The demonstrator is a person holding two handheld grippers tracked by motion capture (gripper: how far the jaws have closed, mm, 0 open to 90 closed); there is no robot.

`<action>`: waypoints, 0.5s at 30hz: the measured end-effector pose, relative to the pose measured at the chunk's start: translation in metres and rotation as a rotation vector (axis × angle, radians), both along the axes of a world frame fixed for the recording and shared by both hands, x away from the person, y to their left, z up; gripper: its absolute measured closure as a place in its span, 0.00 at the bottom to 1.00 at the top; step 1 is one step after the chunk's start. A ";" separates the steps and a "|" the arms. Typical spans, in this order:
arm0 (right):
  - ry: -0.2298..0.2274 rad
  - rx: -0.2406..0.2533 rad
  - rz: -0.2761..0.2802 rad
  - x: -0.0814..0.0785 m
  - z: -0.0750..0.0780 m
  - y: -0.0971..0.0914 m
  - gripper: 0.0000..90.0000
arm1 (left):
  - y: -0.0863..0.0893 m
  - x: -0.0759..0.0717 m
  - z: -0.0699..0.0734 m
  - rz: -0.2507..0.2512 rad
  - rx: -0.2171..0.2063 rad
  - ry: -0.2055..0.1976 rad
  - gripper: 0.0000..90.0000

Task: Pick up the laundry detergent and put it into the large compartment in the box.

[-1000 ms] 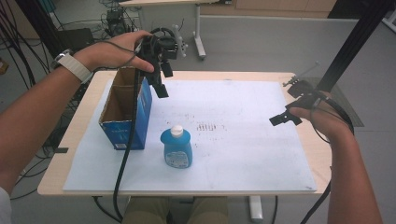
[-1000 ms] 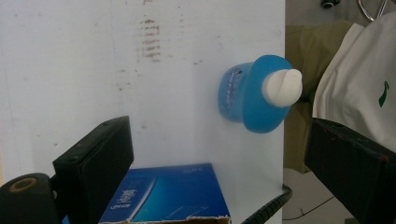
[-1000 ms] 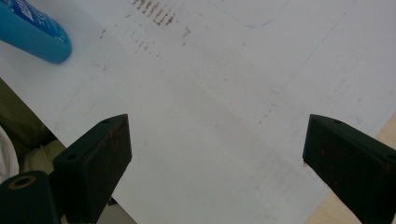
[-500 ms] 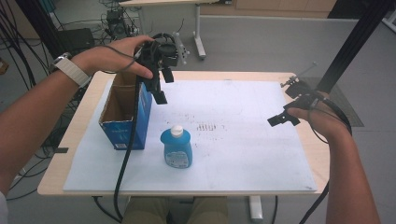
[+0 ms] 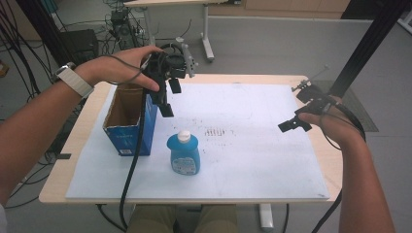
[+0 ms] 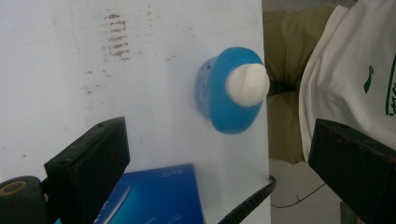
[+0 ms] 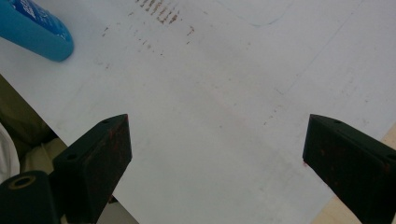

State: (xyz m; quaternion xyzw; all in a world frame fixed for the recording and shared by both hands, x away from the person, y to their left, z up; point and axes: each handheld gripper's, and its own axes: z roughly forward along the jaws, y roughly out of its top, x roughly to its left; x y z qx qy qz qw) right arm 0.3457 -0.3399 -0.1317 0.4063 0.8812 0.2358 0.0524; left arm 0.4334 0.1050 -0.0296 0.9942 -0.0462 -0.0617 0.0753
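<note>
Right now I have the left gripper (image 5: 167, 97) hanging over the bench (image 5: 272, 80) beside the open blue carton (image 5: 127, 124), its jaws having just been opening and now standing wide with nothing between them, while the blue bottle with the white cap (image 5: 183, 153) stands upright on the white sheet (image 5: 252, 160) just in front of the carton. My right gripper (image 5: 300, 109) hovers at the far side, jaws spread and empty. I judge the main risk to be a tip-over: if I come down off-centre, one jaw could knock the cap, and the trailing cable (image 5: 133, 165) could snag the carton.
</note>
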 end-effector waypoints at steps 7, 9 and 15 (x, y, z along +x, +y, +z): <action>0.001 0.001 0.004 0.001 -0.001 0.002 0.09 | -0.005 -0.004 -0.008 -0.003 0.010 0.015 0.06; 0.001 0.003 0.004 0.000 -0.001 0.002 0.09 | -0.004 -0.004 -0.011 -0.002 0.007 0.021 0.05; 0.002 0.002 0.002 0.000 -0.002 0.001 0.09 | -0.003 -0.004 -0.020 0.009 -0.006 0.034 0.05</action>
